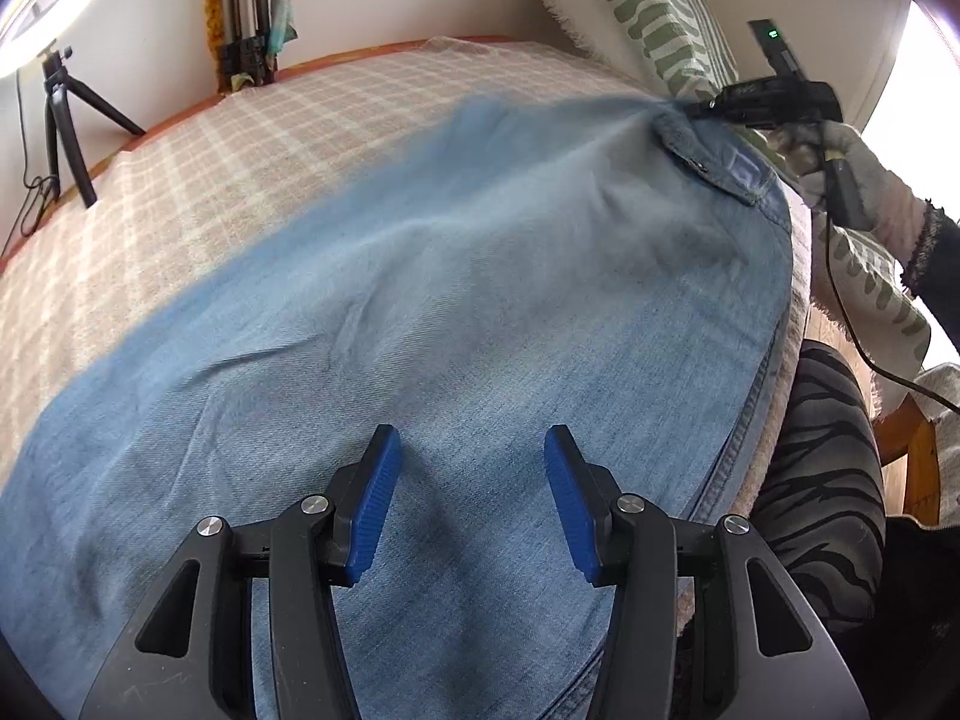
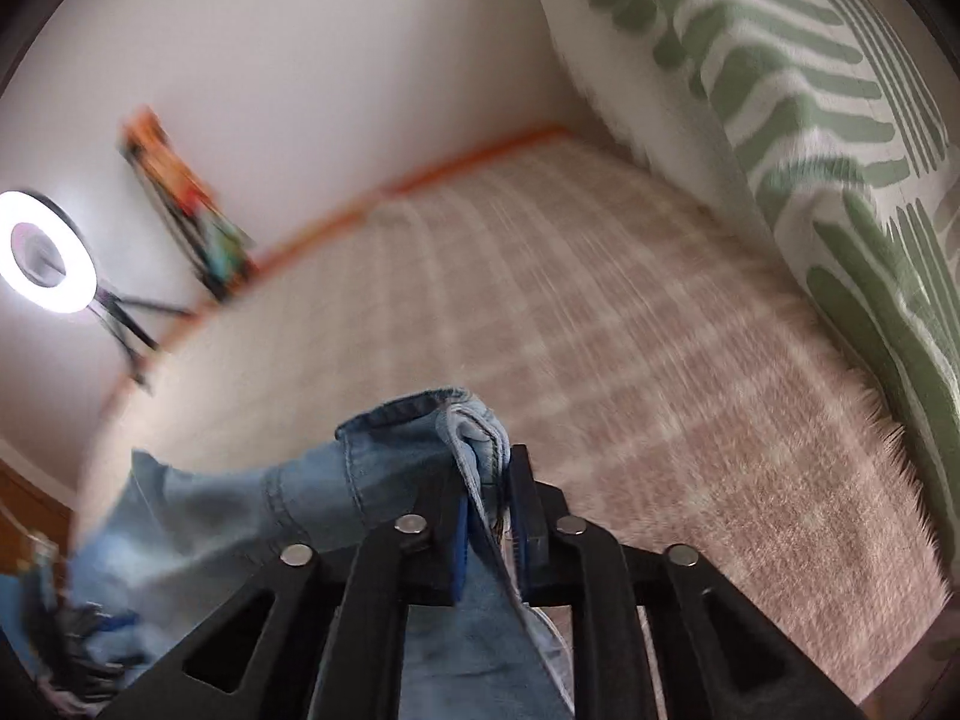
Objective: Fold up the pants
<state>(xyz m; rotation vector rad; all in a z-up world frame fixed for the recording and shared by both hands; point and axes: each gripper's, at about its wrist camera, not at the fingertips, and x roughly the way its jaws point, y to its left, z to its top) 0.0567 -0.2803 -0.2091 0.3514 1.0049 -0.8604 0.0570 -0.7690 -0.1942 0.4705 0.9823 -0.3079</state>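
The blue pants [image 1: 456, 312] lie spread on the checked blanket [image 1: 210, 138], filling the middle of the frame. The left gripper [image 1: 471, 504] hovers above them, jaws apart. The right gripper [image 2: 489, 516] is clamped on the waistband [image 2: 420, 420]

Checked pinkish blanket [image 1: 252, 138] covers the bed; a green-patterned pillow [image 2: 810, 120] leans at its right end, and a ring light [image 2: 51, 252] (on a small tripod [image 1: 63, 114]) stands off its left.

One pair of jeans [image 1: 456, 312], two grippers [image 1: 472, 468] [image 2: 489, 498], one checked blanket [image 1: 252, 138], one green-patterned pillow [image 2: 780, 90], one ring light [image 2: 48, 252], one tripod [image 1: 63, 114].
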